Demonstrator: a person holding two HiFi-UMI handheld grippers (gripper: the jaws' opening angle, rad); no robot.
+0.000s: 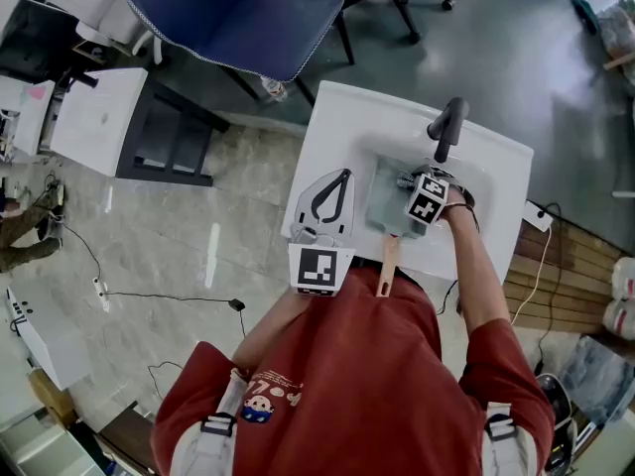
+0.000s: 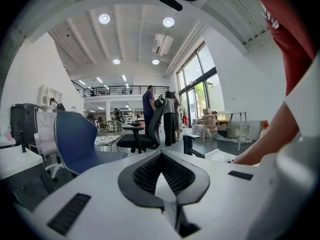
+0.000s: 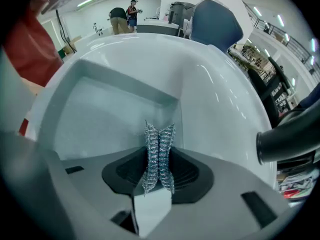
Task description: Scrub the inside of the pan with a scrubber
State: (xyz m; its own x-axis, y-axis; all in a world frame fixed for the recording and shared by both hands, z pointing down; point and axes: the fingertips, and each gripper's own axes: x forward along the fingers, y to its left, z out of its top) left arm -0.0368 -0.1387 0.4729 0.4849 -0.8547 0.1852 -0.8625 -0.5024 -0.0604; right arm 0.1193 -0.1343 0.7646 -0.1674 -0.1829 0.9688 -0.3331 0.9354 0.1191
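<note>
A grey square pan (image 1: 385,201) with a wooden handle (image 1: 387,266) lies in the white sink (image 1: 496,181). My right gripper (image 1: 409,184) hovers over the pan's right side, shut on a silvery steel-wool scrubber (image 3: 159,151). In the right gripper view the scrubber stands pinched upright between the black pads (image 3: 182,171), with the pan's floor (image 3: 100,116) just beyond it. My left gripper (image 1: 343,175) rests on the sink's left rim beside the pan. Its tips (image 2: 161,155) meet, with nothing held.
A black faucet (image 1: 448,127) stands at the sink's far edge, close to my right gripper, and shows as the faucet (image 3: 290,139) at the right. A blue chair (image 1: 238,13) and a white desk (image 1: 94,117) stand beyond. Cables lie on the floor (image 1: 149,291).
</note>
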